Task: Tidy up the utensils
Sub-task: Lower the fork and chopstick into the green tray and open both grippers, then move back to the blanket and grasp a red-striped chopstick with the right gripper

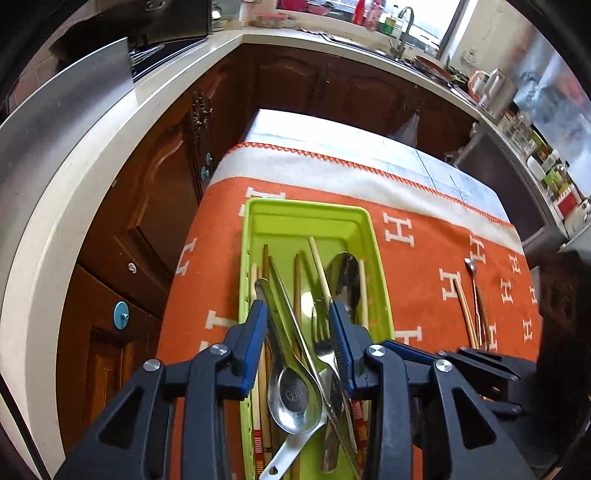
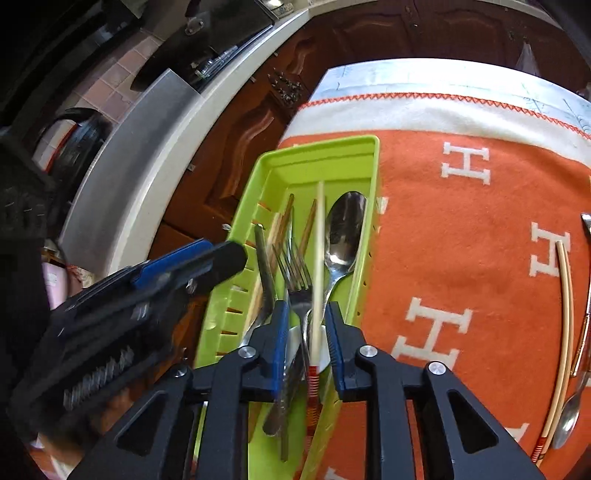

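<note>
A lime-green utensil tray [image 1: 258, 221] [image 2: 332, 147] lies on an orange cloth with white H letters. It holds spoons [image 1: 295, 398], a fork [image 1: 325, 350], a large spoon [image 2: 345, 229] and several chopsticks. My left gripper [image 1: 297, 314] is open just above the tray's pile, holding nothing. My right gripper [image 2: 304, 314] hangs over the tray's near end, its jaws apart around a pale chopstick [image 2: 318, 266] that stands between them; the left gripper's finger [image 2: 192, 262] shows at its left. A chopstick [image 2: 565, 332] and small spoons [image 1: 476, 295] lie loose on the cloth to the right.
The cloth [image 1: 424, 266] covers a small table [image 1: 332, 133] with its far end bare. Brown cabinets [image 1: 155, 192] and a white counter [image 1: 92, 155] curve round the left and far sides. A sink with a tap [image 1: 402, 29] is at the back.
</note>
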Action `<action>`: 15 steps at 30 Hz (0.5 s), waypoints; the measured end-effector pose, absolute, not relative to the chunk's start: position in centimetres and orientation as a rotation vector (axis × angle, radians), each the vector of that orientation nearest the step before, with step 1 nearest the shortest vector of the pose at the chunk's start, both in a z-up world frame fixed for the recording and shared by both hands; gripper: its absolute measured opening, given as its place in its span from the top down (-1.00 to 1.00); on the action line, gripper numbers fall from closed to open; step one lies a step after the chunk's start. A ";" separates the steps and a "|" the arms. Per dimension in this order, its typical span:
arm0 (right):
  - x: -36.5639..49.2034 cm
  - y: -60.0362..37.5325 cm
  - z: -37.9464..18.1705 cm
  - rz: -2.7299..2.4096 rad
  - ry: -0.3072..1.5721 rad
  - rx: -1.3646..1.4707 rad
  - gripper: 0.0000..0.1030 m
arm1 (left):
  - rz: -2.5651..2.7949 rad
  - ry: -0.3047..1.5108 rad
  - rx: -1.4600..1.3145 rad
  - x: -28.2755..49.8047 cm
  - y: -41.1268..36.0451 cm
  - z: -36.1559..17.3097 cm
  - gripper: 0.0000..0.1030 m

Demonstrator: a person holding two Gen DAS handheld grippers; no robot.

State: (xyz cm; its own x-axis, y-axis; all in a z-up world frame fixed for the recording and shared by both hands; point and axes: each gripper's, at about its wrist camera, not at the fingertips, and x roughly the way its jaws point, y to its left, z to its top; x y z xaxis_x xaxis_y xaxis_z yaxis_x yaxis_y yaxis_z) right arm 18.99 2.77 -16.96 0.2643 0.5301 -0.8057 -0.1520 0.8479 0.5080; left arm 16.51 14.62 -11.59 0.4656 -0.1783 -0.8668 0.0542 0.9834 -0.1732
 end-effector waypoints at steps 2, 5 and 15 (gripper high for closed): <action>18.7 2.6 -16.6 0.479 1.208 0.342 0.57 | -0.135 1.071 -0.127 16.4 14.8 -11.4 0.36; 17.9 2.1 -16.0 0.481 1.203 0.319 0.57 | -0.133 1.064 -0.130 16.0 14.6 -11.1 0.35; 13.6 -2.3 -13.3 0.460 1.189 0.289 0.57 | -0.167 1.069 -0.085 13.6 11.3 -9.3 0.34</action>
